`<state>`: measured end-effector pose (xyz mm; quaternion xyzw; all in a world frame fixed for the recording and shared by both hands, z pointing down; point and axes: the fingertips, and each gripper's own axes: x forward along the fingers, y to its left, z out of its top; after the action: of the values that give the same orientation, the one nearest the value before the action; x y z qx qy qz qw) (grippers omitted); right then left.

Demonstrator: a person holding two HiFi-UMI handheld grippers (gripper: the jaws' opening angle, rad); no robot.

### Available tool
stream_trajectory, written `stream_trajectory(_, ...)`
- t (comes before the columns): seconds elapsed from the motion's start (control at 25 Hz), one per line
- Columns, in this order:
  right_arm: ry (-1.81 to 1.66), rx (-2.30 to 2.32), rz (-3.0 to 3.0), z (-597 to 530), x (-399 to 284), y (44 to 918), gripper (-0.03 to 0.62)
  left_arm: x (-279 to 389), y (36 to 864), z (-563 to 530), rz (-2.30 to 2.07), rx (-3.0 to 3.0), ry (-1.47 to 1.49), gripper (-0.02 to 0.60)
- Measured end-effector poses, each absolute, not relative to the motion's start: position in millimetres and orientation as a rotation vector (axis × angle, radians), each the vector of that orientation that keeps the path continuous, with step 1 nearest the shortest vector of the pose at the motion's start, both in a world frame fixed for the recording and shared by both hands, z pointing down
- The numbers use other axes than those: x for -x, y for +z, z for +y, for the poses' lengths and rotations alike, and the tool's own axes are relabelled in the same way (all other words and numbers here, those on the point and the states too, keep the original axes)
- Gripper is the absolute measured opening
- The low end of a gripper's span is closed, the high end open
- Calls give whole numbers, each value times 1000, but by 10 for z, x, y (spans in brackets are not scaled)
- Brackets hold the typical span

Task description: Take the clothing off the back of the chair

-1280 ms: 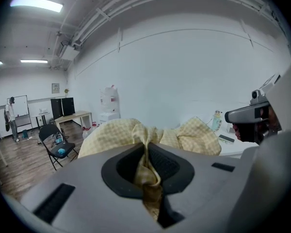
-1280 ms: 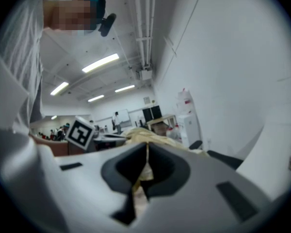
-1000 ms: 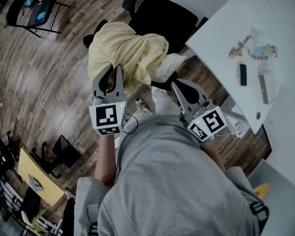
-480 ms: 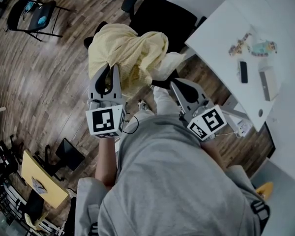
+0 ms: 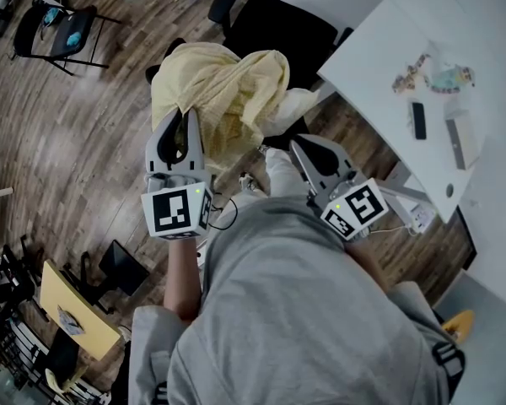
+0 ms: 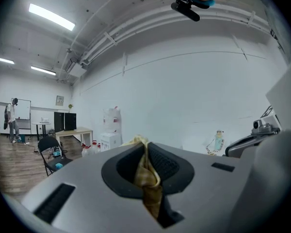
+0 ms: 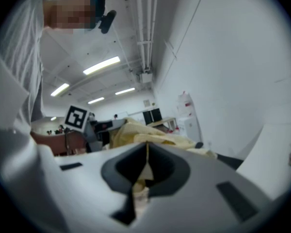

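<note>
Pinched garment [image 6: 148, 176], clear in gripper views

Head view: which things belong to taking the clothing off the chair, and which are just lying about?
Belongs:
pale yellow cloth garment; black office chair it hangs on; left gripper and right gripper, both shut on the garment.

Lying about:
white table; small black flat slab on it; black folding chair.

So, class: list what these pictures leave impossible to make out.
- Back of the chair, head view: covered by the yellow garment.
- Small items on the white table, head view: too small to identify.
- Rest of the garment, left gripper view: blocked by the left tongs' body.
</note>
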<state>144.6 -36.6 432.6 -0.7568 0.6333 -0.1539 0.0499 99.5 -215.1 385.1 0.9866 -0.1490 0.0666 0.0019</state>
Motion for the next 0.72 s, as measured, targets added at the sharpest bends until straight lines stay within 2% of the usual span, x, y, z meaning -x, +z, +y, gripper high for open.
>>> stream_trajectory(0.72,-459,2282,1957,-426,-1335,4335,35,-746,3601,-2218,-546,-3094,102,55)
